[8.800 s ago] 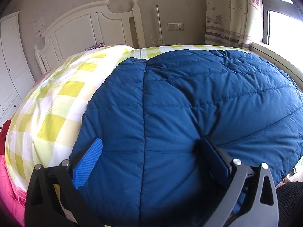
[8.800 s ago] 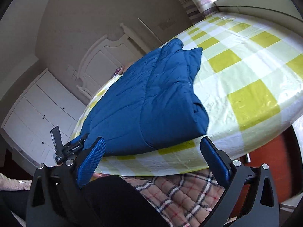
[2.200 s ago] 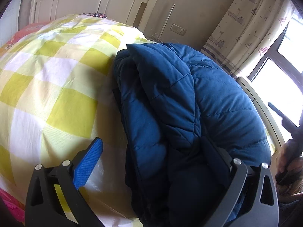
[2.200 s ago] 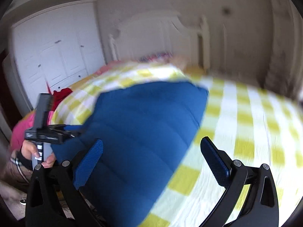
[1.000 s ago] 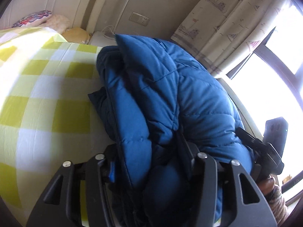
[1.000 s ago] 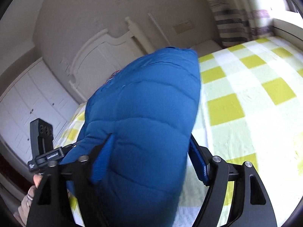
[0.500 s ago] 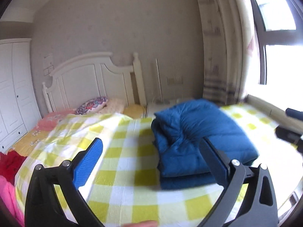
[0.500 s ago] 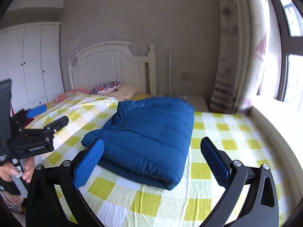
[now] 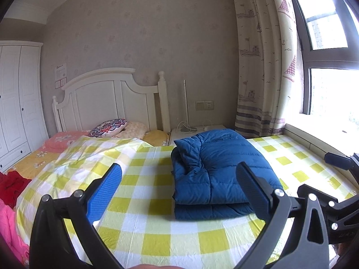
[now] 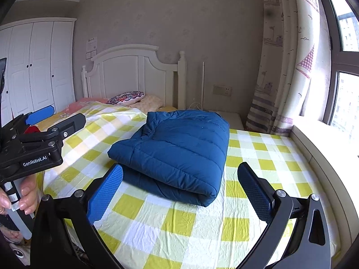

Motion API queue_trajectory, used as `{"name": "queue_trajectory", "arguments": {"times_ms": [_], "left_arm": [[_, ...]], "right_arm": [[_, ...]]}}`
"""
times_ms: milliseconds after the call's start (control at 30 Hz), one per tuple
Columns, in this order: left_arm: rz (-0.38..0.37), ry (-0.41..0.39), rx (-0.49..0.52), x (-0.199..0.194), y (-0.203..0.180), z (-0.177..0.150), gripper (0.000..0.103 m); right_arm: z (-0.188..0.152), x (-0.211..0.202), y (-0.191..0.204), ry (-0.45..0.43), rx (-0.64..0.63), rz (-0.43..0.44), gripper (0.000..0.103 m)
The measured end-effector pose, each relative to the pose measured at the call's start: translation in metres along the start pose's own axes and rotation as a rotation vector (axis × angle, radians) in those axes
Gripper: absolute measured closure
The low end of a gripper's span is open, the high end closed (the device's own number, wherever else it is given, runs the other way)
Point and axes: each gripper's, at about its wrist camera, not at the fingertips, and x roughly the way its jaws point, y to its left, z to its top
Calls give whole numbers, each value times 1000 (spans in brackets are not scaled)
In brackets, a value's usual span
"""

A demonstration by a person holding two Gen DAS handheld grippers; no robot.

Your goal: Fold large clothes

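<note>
A: On the yellow-checked bed (image 9: 157, 242), a folded blue down jacket (image 9: 219, 168) lies flat, at 12 o'clock from both tools.

B: And the jaws?

A: Just opened wide. The left gripper (image 9: 179, 192) and the right gripper (image 10: 180, 192) stand apart from the jacket, nothing between the blue pads (image 10: 104, 194).

B: Surroundings?

A: White headboard (image 10: 134, 71) at 11 o'clock, curtain (image 9: 264, 56) at 2 o'clock, a patterned pillow (image 9: 110, 126) beneath the headboard.
</note>
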Motion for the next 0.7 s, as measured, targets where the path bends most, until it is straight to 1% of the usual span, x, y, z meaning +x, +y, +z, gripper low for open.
{"name": "queue_trajectory", "arguments": {"times_ms": [133, 700], "left_arm": [[-7, 7, -4, 1, 0, -2, 2], [-3, -15, -10, -7, 5, -1, 2]], "right_arm": [[0, -1, 4, -2, -14, -2, 5], [0, -4, 7, -4, -14, 4, 5]]}}
